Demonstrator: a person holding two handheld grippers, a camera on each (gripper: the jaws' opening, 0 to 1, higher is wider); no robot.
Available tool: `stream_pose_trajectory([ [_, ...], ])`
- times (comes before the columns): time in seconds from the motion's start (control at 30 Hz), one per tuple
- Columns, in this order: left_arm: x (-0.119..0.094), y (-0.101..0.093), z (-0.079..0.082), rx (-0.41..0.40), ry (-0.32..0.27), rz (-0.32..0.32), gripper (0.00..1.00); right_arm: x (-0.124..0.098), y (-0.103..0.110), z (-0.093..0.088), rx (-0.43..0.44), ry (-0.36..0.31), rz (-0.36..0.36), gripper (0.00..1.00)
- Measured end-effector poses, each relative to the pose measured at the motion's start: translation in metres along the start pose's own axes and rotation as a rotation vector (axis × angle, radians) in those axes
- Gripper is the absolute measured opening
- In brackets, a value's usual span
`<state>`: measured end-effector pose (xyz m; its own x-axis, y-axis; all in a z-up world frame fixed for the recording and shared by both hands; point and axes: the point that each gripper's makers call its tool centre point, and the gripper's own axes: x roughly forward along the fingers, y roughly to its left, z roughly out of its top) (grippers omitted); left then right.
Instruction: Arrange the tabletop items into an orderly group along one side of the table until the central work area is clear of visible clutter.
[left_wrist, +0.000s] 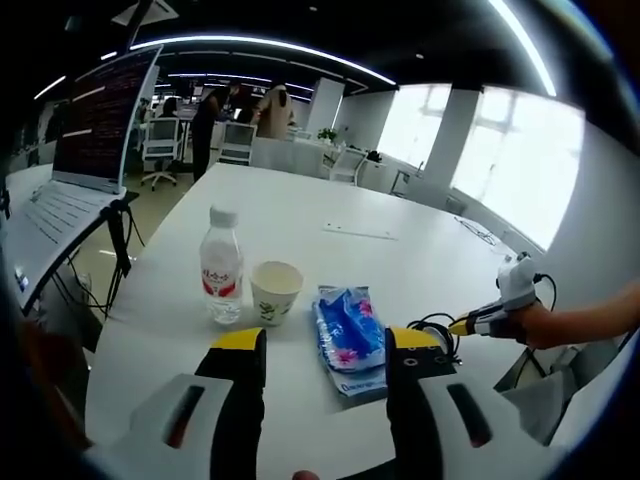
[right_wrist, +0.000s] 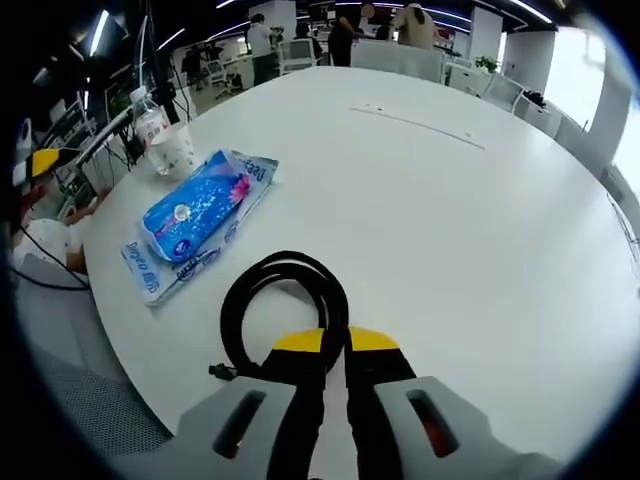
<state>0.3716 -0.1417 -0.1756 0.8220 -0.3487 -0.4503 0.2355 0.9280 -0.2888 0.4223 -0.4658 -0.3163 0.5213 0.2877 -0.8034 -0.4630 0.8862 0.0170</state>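
On the white table (left_wrist: 300, 210) stand a clear water bottle (left_wrist: 221, 268) with a red label and a paper cup (left_wrist: 275, 290), side by side. A blue tissue packet (left_wrist: 350, 340) lies just right of the cup. My left gripper (left_wrist: 328, 345) hovers open over the near table edge, its jaws spread either side of the packet's near end. A coiled black cable (right_wrist: 285, 300) lies by the table edge, and my right gripper (right_wrist: 335, 345) is shut on its near loop. The packet (right_wrist: 195, 215), cup (right_wrist: 172, 150) and bottle (right_wrist: 150, 118) sit to the upper left of that coil.
An open laptop (left_wrist: 95, 130) stands on a raised stand to the left of the table. A thin flat strip (right_wrist: 415, 122) lies mid-table. People (left_wrist: 272, 108) and office chairs (left_wrist: 160, 145) are far behind. A hand (left_wrist: 560, 322) holds the right gripper (left_wrist: 490, 318).
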Motion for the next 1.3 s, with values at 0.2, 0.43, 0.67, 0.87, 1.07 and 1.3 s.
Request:
stream_pose_trajectory([
  [0.2, 0.001, 0.001, 0.001, 0.002, 0.001, 0.001, 0.48, -0.002, -0.003, -0.001, 0.000, 0.000, -0.002, 0.05],
  [0.43, 0.004, 0.000, 0.005, 0.010, 0.000, -0.003, 0.48, -0.003, -0.006, -0.001, 0.001, -0.001, -0.008, 0.05],
  [0.67, 0.006, 0.001, 0.006, 0.011, 0.002, -0.004, 0.48, -0.004, -0.007, 0.000, 0.003, -0.006, -0.010, 0.07],
  [0.87, 0.007, 0.002, 0.006, 0.009, 0.001, -0.004, 0.48, -0.007, -0.006, 0.002, -0.014, -0.005, -0.005, 0.10],
  [1.07, 0.008, 0.002, 0.007, 0.011, 0.002, -0.004, 0.48, -0.009, -0.004, 0.009, -0.033, -0.015, -0.007, 0.11],
  [1.3, 0.009, 0.002, 0.008, 0.010, 0.001, -0.007, 0.48, -0.009, -0.003, 0.016, -0.063, -0.023, -0.010, 0.12],
])
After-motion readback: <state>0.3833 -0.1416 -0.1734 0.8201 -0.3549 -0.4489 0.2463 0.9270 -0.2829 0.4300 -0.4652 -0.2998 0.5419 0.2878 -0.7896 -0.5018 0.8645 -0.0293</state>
